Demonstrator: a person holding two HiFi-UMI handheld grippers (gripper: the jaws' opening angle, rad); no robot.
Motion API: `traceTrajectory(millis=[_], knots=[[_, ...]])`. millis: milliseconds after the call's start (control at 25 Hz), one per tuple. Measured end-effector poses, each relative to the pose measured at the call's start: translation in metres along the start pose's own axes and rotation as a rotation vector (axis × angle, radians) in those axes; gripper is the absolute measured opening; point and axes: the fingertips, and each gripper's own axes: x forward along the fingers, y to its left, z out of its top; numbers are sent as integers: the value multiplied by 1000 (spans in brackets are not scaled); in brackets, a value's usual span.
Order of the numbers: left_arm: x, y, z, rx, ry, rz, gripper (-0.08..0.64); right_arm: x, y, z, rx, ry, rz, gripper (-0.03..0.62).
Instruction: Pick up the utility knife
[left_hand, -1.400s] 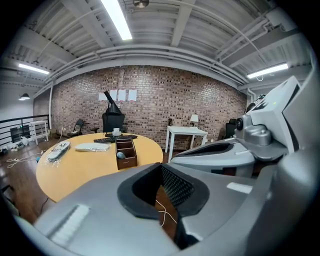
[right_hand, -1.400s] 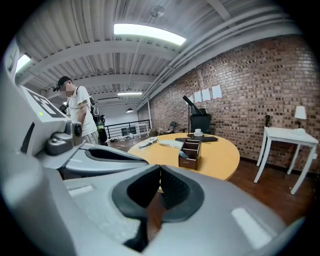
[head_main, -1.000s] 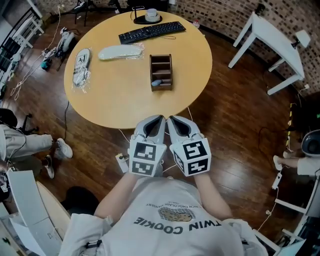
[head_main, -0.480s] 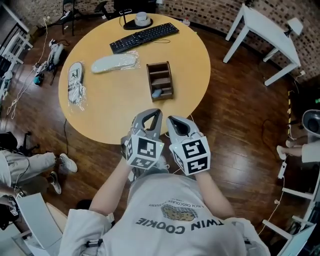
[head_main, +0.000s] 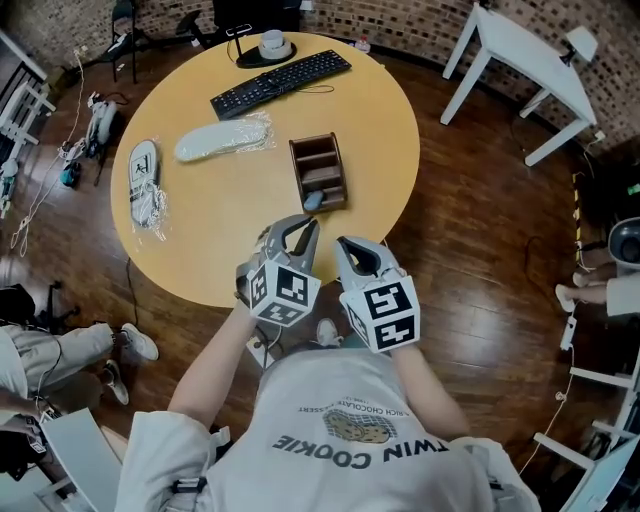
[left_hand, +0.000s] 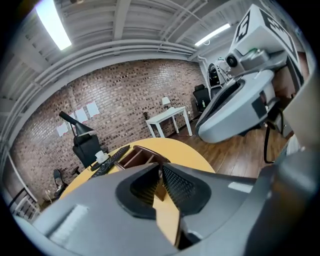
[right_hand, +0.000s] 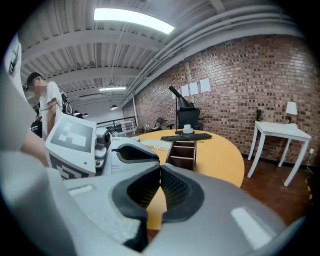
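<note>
Knife (head_main: 313, 200) lies in the near compartment of the wooden box (head_main: 295, 170) on the round bench (head_main: 220, 250); we see only a blue-grey end of it. Left gripper (head_main: 303, 224) hangs over the near bench edge, just short of the box and rolled to one side. Its jaws are opening a crack, with nothing between them. Right gripper (head_main: 344, 243) sits just beside it on the right, clenched, tips together, empty. Neither touches the knife or the box. On the far side of the bench we mark a keyboard (head_main: 280, 78) with a cup (head_main: 272, 42) behind it. On the left side lie a white pack (head_main: 222, 140) and a second pack (head_main: 145, 182) near the edge. White table (head_main: 525, 70) stands on the wood floor (head_main: 470, 230) at right.
</note>
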Motion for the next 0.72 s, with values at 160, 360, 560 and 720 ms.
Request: traceTrajectory(millis=[160, 360, 560, 720], knots=[[16, 5, -12, 76, 23, -27, 43, 5, -4, -2, 7, 4, -9, 3], [33, 9, -23, 158, 46, -59, 68, 7, -9, -5, 22, 4, -24, 3], [49, 7, -33, 250, 67, -76, 112, 10, -10, -5, 22, 7, -27, 3], [62, 9, -38, 310, 82, -88, 122, 12, -14, -4, 20, 14, -34, 3]])
